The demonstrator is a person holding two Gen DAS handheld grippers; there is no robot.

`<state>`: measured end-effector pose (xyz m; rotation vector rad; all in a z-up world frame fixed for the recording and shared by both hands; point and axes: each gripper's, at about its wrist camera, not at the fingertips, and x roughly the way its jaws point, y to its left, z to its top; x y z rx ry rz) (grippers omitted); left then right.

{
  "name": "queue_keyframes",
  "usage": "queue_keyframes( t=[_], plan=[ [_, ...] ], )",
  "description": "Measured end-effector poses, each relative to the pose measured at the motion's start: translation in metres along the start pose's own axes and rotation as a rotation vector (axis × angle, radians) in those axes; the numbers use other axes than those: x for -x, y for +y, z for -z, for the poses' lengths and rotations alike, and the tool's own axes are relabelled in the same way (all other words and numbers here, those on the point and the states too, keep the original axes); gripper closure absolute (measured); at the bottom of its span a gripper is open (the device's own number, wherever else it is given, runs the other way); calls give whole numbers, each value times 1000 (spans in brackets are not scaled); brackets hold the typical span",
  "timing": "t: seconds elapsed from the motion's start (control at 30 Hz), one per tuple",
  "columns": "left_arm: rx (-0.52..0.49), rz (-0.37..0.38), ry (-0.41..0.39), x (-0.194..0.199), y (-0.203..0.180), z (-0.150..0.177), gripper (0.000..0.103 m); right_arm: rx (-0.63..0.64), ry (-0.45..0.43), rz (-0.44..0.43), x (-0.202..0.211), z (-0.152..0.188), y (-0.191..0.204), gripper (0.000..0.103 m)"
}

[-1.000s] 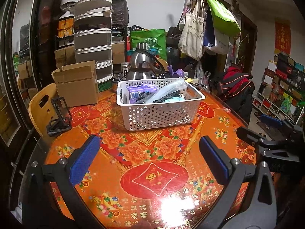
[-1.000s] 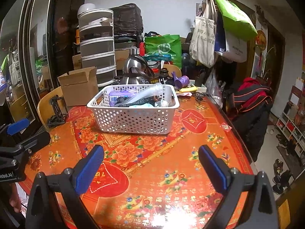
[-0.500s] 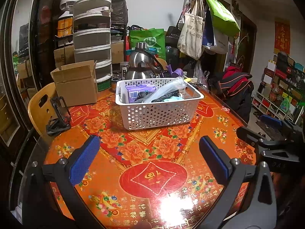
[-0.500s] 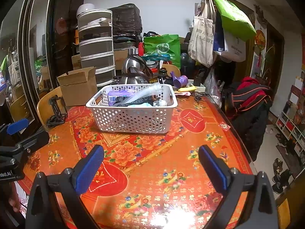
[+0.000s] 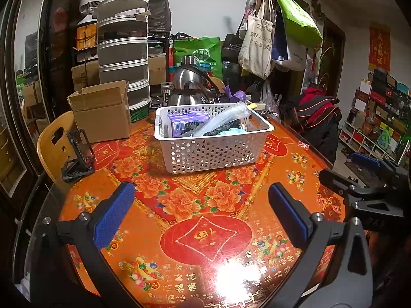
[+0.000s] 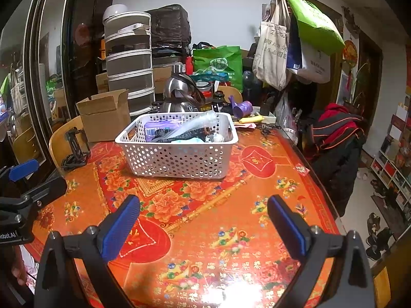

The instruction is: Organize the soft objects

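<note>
1. On the orange floral worktop [image 5: 205, 231], toward its far half, stands the white perforated basket [image 5: 213, 151]. It holds the soft goods: a purple wrapped pack [image 5: 185, 122], a clear plastic-wrapped bundle [image 5: 226, 118], dark fabric [image 5: 226, 128] and a pale teal piece [image 5: 231, 133].
2. Change over the last second: the basket sits slightly farther and higher in both wrist views, with its contents lying as before. Both tools have therefore drawn back a little toward the near edge. No soft item lies loose on the worktop.
3. Meaning for the task: this layout fits either a basket already filled or one awaiting sorting; the views do not settle which.
4. Left gripper [image 5: 200, 213]: jaws spread wide, nothing between them, held low over the near worktop and aimed at the basket.
5. Right gripper [image 6: 203, 218]: jaws likewise released and empty, level with the left, just to its right.
6. Cardboard box [image 5: 102, 115] and steel kettle [image 5: 190, 87] stand behind the basket, apart from both tools.
</note>
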<state>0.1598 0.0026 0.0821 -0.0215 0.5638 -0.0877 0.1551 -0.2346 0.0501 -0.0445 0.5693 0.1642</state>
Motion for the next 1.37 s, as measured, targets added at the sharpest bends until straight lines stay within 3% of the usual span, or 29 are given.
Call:
queue_keyframes(
  t=[1.37],
  plan=[
    [1,-10,1,-2,-2,13,0,8,4,14,-2,1,1,4]
  ],
)
